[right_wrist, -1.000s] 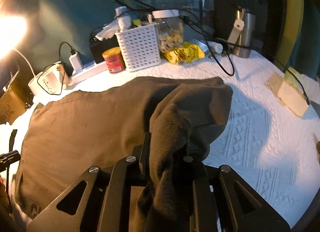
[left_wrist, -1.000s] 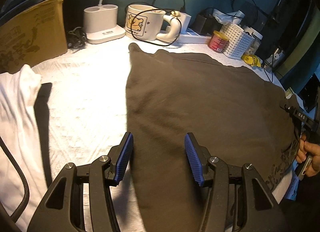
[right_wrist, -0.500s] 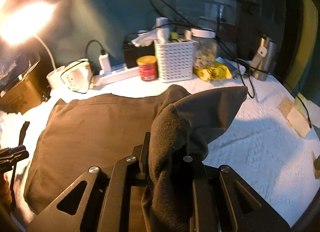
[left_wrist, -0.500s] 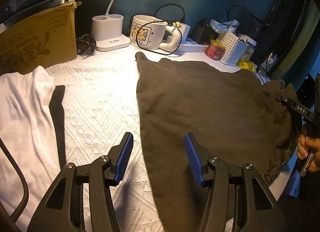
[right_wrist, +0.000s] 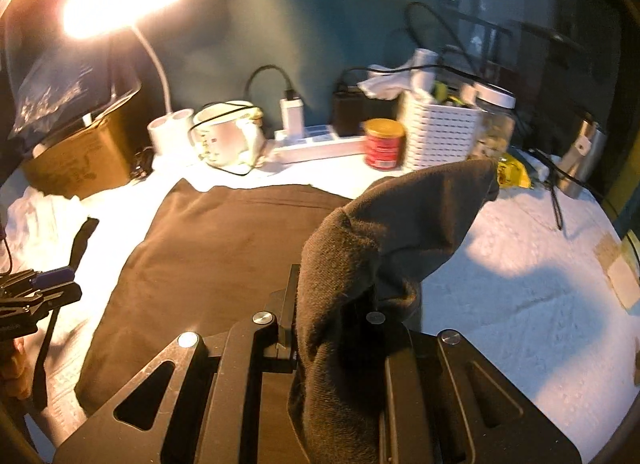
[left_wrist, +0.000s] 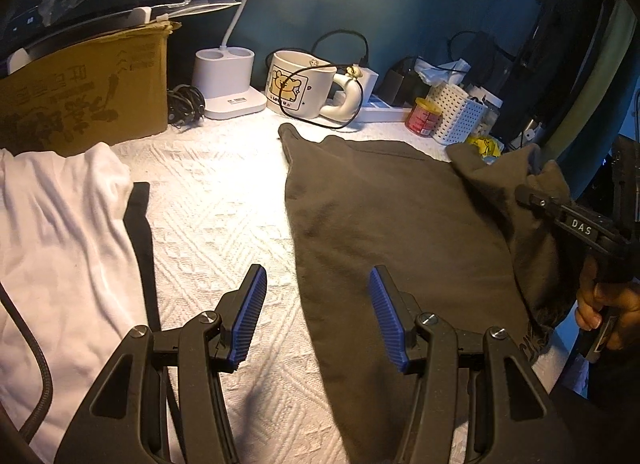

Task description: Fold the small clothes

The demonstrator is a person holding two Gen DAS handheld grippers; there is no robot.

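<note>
Fingers of right gripper clamped on brown garment, we see edge lifted further over itself; left gripper spread, empty, drawn back

White textured table covering bears a dark garment, white cloth, mug, basket.

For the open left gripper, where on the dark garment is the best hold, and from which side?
Grip the dark garment at its near left edge, coming from the bare cloth side. That edge lies flat and free between the left gripper pads, while the right gripper lifts the opposite side.
</note>
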